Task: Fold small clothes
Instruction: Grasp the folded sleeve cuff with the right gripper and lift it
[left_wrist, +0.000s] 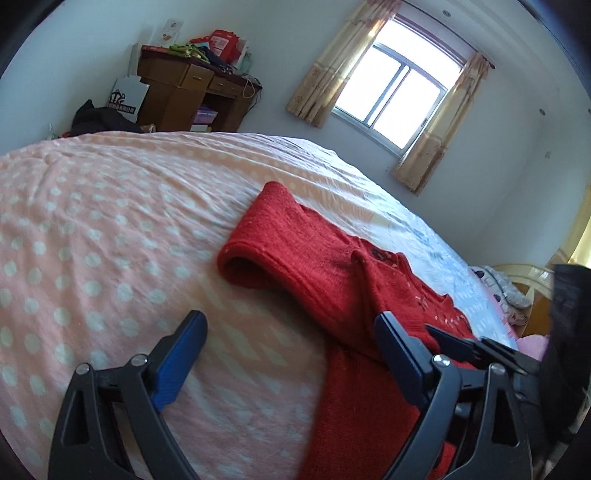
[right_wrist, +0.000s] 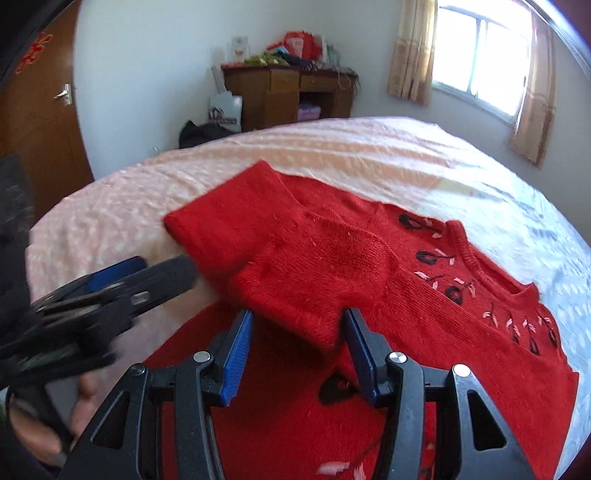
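Nearest you, your right gripper (right_wrist: 297, 354) is hovering over the near part of the red sweater (right_wrist: 369, 302), its blue fingers (right_wrist: 238, 360) standing apart with the folded sleeve's cuff (right_wrist: 317, 325) lying between them, not yet pinched as far as the view shows. The sweater is lying spread on the pink dotted bedspread (right_wrist: 351, 147), its long axis running from near-left to far-right, its embroidered neckline (right_wrist: 476, 266) toward the right and one sleeve already laid across the chest. Your left gripper (left_wrist: 290, 334) is hanging wide open at the sweater's left edge, one finger over bare bedspread (left_wrist: 110, 221), the other over red knit (left_wrist: 332, 266). The second sleeve (left_wrist: 258, 236) is reaching far-left ahead of it, so you are probably better placed with the left hand for that fold. The sweater's hem is being cut off below both frames. Your left gripper is showing blurred in the right view (right_wrist: 147, 284). A wooden desk (right_wrist: 291, 96) and curtained window (right_wrist: 484, 55) are standing far off.
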